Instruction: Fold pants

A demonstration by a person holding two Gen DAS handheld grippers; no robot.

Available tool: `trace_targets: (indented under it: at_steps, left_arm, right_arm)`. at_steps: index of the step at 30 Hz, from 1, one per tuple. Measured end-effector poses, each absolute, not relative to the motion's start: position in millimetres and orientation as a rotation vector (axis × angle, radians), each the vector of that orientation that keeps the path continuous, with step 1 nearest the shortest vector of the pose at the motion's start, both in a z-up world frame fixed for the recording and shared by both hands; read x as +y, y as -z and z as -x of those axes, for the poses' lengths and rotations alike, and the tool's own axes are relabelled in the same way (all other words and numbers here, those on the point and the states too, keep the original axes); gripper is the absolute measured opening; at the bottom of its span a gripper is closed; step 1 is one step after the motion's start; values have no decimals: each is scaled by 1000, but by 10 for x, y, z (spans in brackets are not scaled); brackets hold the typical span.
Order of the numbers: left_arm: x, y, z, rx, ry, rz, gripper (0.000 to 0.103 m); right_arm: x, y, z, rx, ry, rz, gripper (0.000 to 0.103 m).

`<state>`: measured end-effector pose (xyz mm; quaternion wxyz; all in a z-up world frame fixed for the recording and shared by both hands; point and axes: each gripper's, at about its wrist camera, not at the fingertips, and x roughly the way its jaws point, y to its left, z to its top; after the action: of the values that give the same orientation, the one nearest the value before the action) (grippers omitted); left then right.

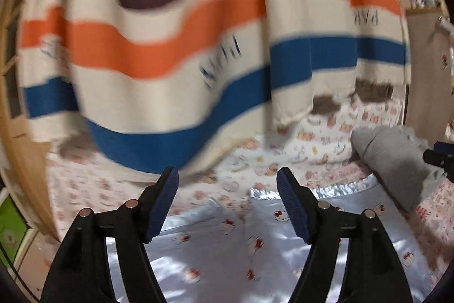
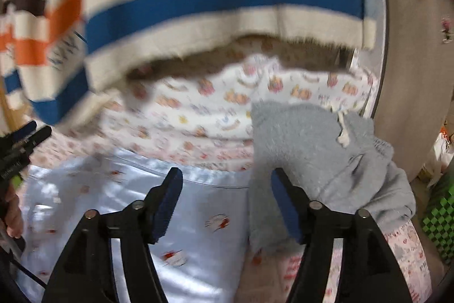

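Two hand-held grippers (image 1: pixel 227 183) (image 2: pixel 227 183) agape; one grey pants (image 2: pixel 326 149) bundle

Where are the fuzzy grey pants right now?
The grey pants lie bunched on the bed, at the right of the right wrist view beside the right claw. In the left wrist view they sit far right, below the striped blanket.

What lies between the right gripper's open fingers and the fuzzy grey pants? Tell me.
Nothing: in the right wrist view the right gripper hovers open, its right finger overlapping the edge of the fuzzy grey pants on the pale-blue printed sheet.
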<state>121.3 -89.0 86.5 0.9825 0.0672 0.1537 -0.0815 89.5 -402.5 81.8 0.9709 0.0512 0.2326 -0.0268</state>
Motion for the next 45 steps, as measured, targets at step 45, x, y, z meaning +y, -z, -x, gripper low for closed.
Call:
trace_targets:
  at_steps: [45]
  left_arm:
    - [-197,588,1418,249,-11,-125,80]
  right_arm:
    - [-3001,513,2001,205,126,-74,87]
